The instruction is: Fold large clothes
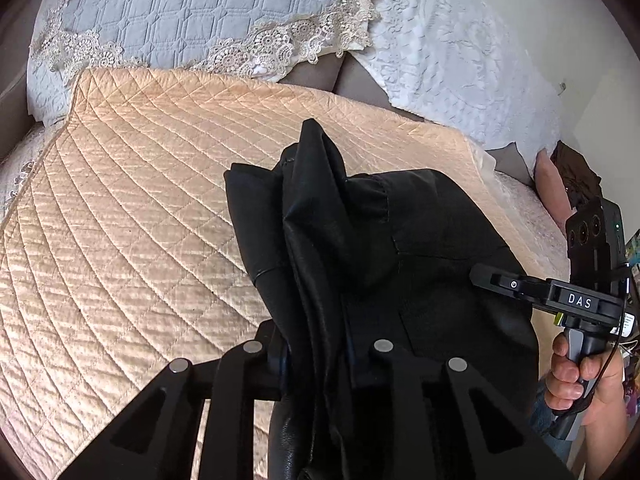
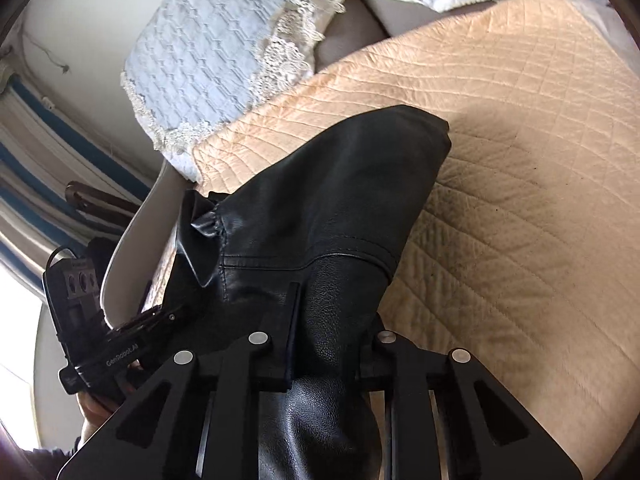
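While claws point(image 1: 320, 360) pinch, jacket point(image 1: 360, 240) hangs bunched.

surface: bed point(image 1: 532, 208); on it: peach quilted cover point(image 1: 140, 208); lace-edged pillows point(image 1: 180, 12)

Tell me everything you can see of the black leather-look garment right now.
The black leather-look garment is glossy, grained and seamed, with a gathered section near one edge. It is bunched in deep folds, and a peak of it stands up. The left gripper and right gripper are each shut on a fold. It hangs over the peach quilted bedspread; which garment it is cannot be told.
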Available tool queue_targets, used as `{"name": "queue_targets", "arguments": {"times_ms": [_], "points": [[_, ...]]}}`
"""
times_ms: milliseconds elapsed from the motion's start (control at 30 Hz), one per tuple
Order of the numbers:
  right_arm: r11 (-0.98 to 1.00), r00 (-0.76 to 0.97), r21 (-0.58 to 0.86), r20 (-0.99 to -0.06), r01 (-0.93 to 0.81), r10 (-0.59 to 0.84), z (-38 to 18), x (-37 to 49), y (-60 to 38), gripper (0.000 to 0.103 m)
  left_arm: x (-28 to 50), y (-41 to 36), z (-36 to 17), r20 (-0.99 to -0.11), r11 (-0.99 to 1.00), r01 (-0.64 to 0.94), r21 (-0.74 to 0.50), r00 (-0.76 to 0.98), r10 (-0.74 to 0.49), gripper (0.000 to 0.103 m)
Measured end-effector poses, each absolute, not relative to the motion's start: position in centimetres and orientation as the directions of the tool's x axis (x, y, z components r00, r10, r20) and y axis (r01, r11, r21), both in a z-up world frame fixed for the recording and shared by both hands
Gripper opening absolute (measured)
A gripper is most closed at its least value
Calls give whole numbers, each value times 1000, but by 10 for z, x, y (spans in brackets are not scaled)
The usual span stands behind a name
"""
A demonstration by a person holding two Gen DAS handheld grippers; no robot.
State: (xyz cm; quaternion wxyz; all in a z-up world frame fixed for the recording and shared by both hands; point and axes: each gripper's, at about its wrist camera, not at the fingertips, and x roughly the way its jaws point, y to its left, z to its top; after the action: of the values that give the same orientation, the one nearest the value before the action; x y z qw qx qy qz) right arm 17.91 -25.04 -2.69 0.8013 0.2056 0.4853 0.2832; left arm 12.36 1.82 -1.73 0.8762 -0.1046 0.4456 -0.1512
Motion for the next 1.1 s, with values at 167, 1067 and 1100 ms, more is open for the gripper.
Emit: {"name": "queue_targets", "arguments": {"times_ms": [167, 1067, 1100], "points": [[753, 377, 597, -653, -277, 657, -19, 144, -251, 20, 91, 21, -19, -748, 928, 184, -325, 551, -370, 21], [726, 406, 538, -603, -429, 687, 36, 215, -172, 19, 166, 94, 34, -654, 935, 142, -324, 681, -330, 20], [724, 406, 535, -601, -435, 688, 37, 224, -164, 19, 174, 99, 35, -650, 936, 137, -325, 687, -326, 20]]}}
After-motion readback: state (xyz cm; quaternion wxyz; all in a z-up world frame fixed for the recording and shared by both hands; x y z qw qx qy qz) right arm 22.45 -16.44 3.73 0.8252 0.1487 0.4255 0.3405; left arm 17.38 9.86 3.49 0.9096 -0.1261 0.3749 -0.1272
